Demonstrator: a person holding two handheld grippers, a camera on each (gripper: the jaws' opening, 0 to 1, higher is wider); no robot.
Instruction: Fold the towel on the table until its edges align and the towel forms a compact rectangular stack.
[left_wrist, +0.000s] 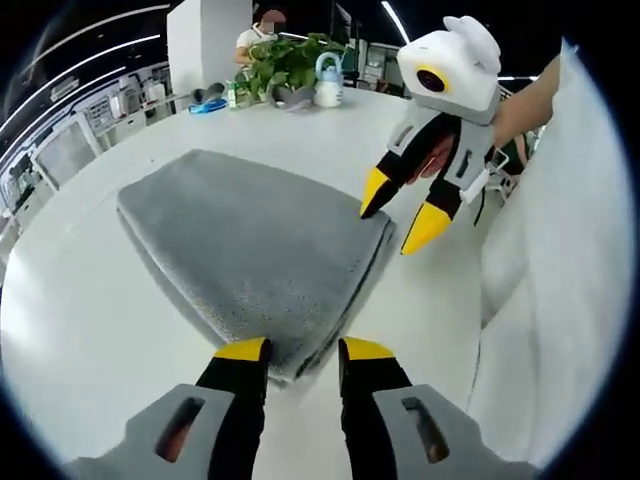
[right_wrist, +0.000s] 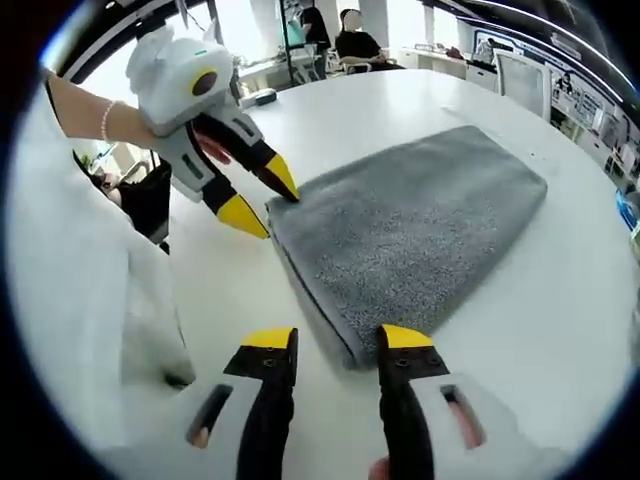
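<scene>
We note a plain grey, speckled terry towel (left_wrist: 250, 250) lying on the glossy white round table (left_wrist: 80, 320). Beside the towel, each gripper (left_wrist: 305, 352) (right_wrist: 335, 340) shows black jaws with yellow tips and a grey-white body. Beyond the towel stand green-leaved plants (left_wrist: 290, 60).

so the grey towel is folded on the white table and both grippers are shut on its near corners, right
Not quite. The grey towel is folded on the white table, but neither gripper is shut on it. In the left gripper view the left gripper stands open at one corner; in the right gripper view the right gripper stands open at the other, nothing pinched.
</scene>
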